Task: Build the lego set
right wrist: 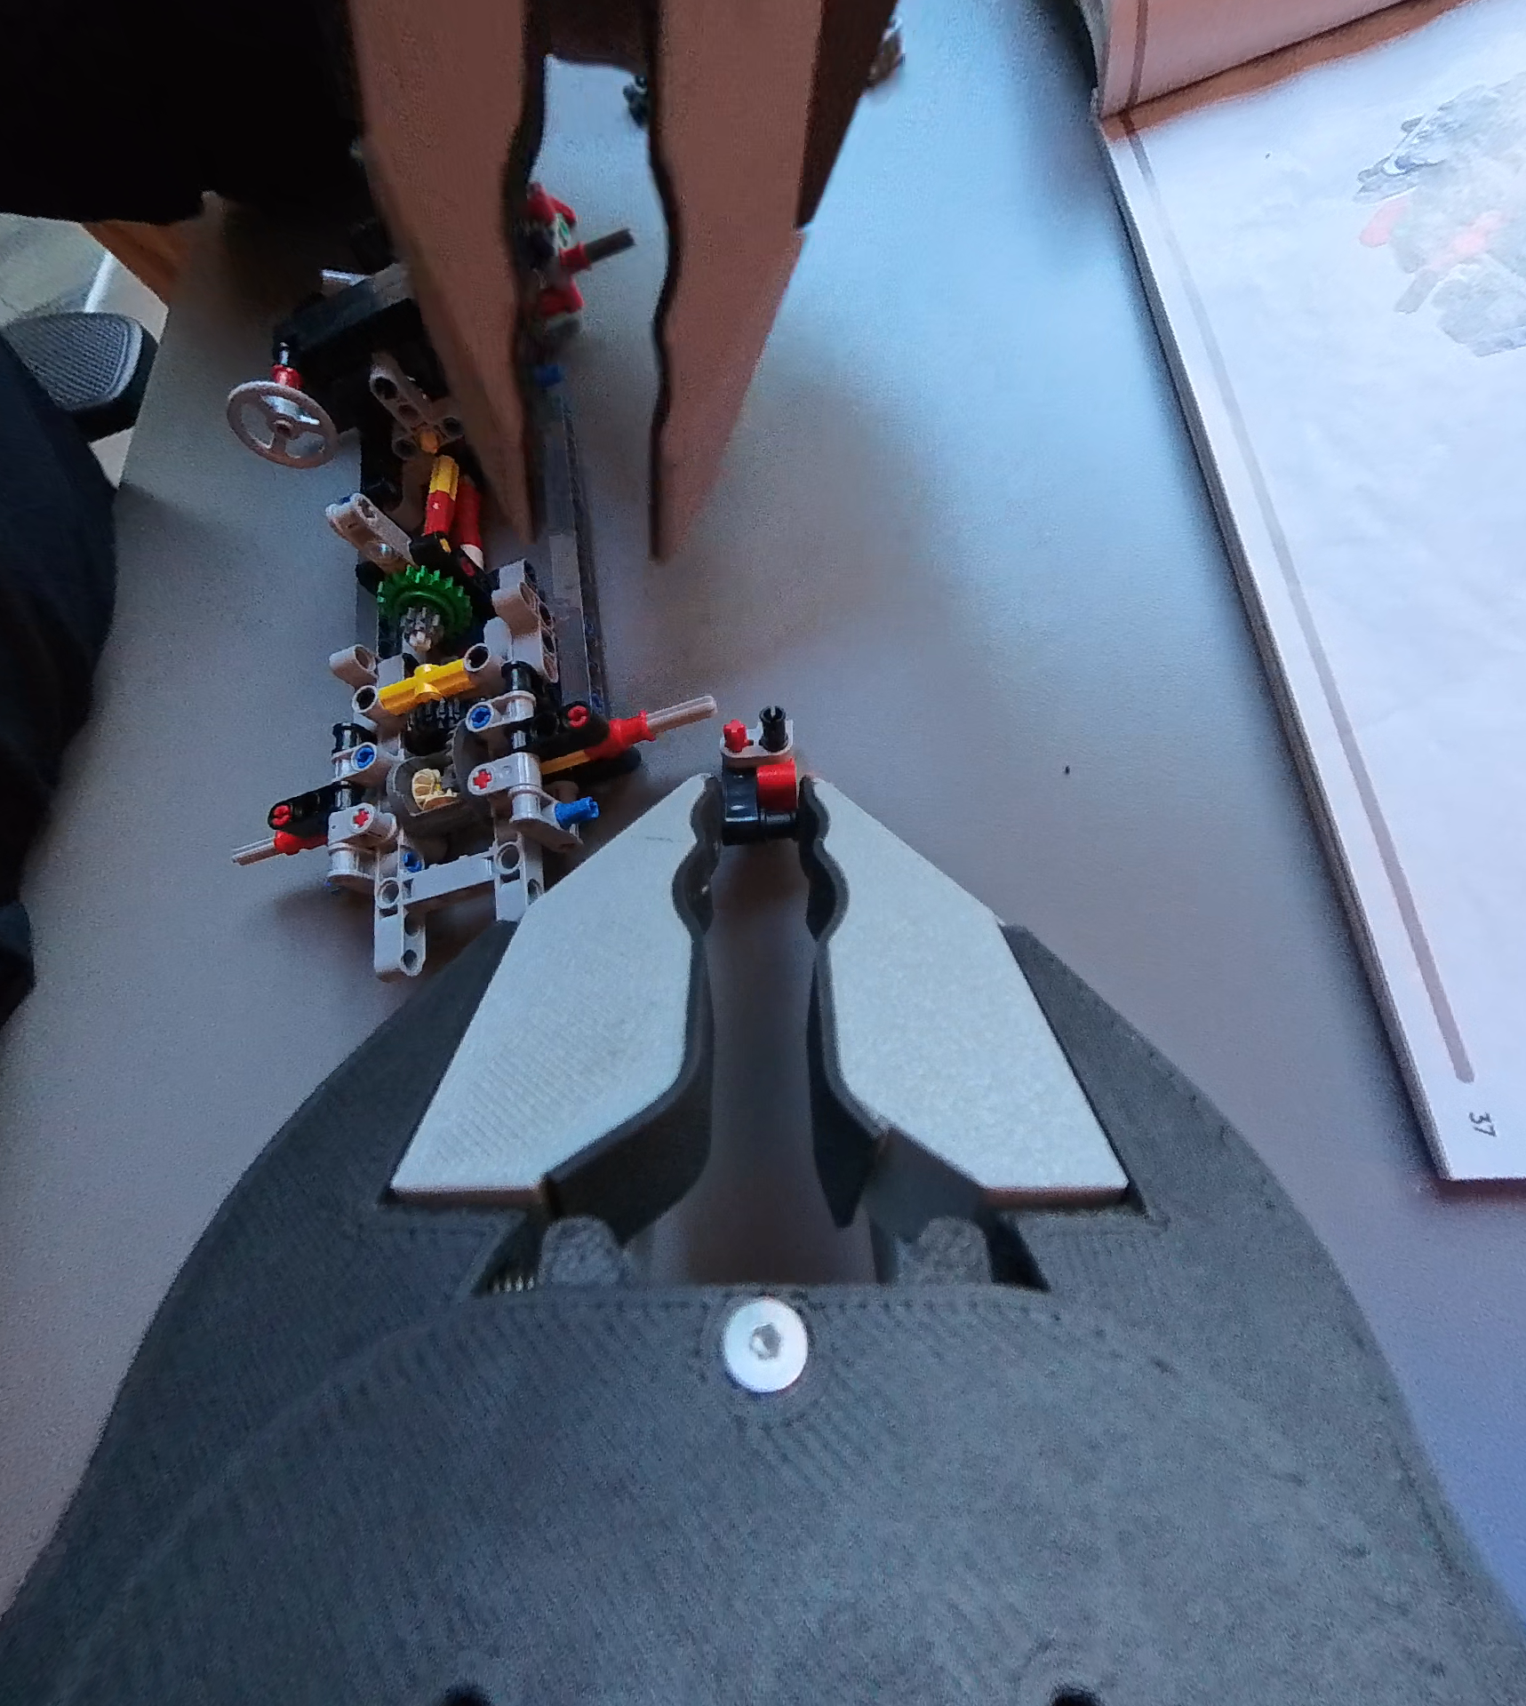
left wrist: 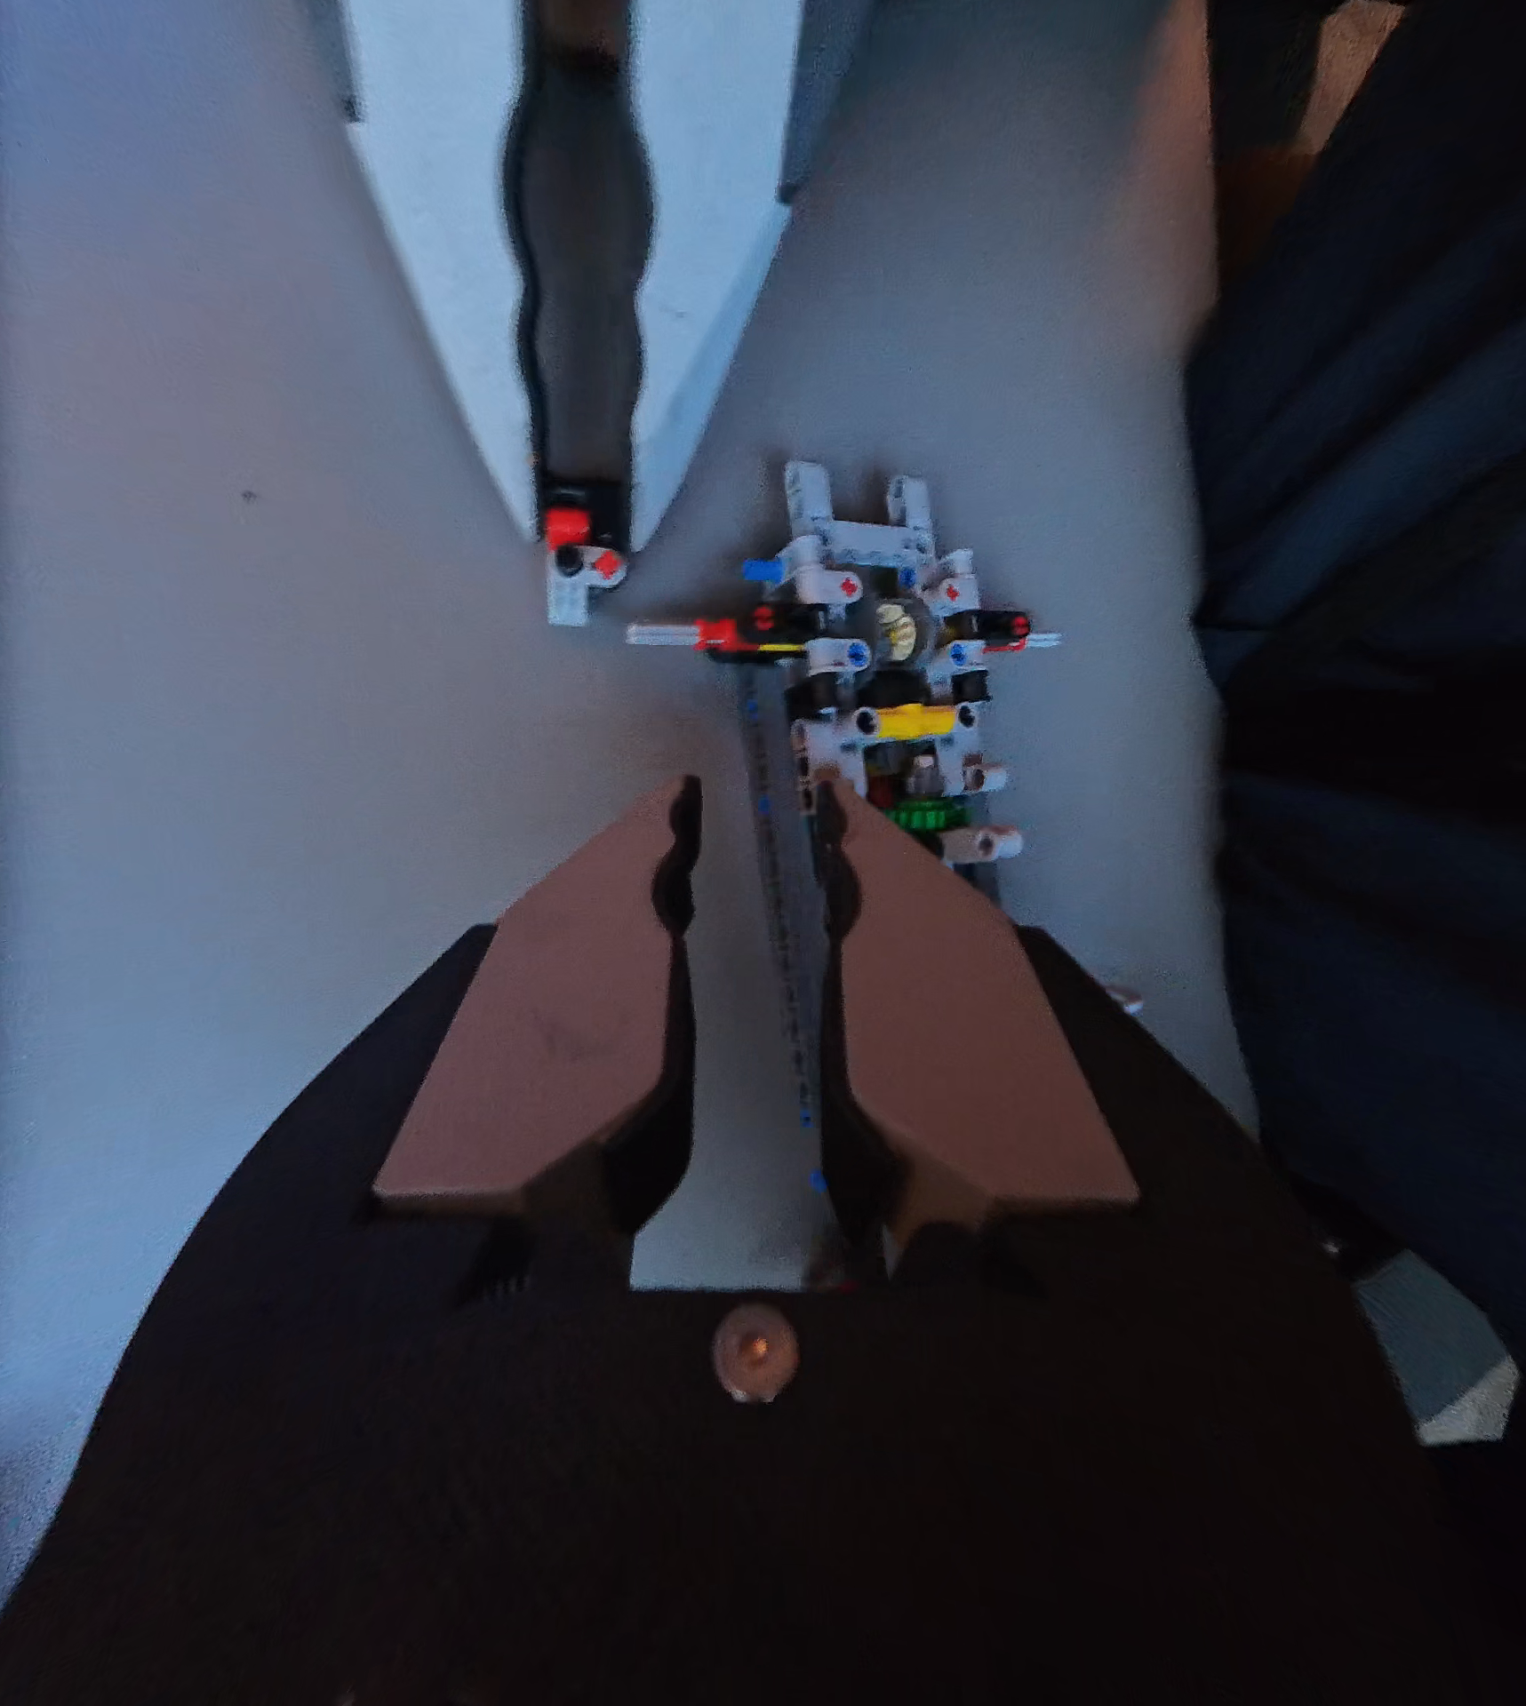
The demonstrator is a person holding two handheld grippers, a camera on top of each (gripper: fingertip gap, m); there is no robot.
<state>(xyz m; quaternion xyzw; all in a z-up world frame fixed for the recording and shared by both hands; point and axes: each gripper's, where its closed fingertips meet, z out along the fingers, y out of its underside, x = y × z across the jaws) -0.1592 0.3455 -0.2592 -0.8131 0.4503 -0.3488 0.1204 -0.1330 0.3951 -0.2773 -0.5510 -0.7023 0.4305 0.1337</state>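
Toy-brick chassis (right wrist: 436, 729), one multicoloured build of grey beams, a green gear (right wrist: 423, 595), a yellow connector and red and blue pins, lies flat on the grey bench (right wrist: 971, 646) in both my views. One small grey steering wheel (right wrist: 281, 421) sits at its far end, seen from the right wrist. My left claw (left wrist: 759, 794) stands part open over the chassis's long dark side beam (left wrist: 782, 923); one finger (left wrist: 842, 831) is at the beam, the other finger clear of it, nothing gripped. My right claw (right wrist: 759, 798) is closed on one small black-and-red brick piece (right wrist: 759, 794), both pads pressing its sides, just beside the chassis's projecting axle (right wrist: 666, 718). One open instruction booklet (right wrist: 1387, 646) lies on the bench to the right. A person's dark clothing fills the left edge.
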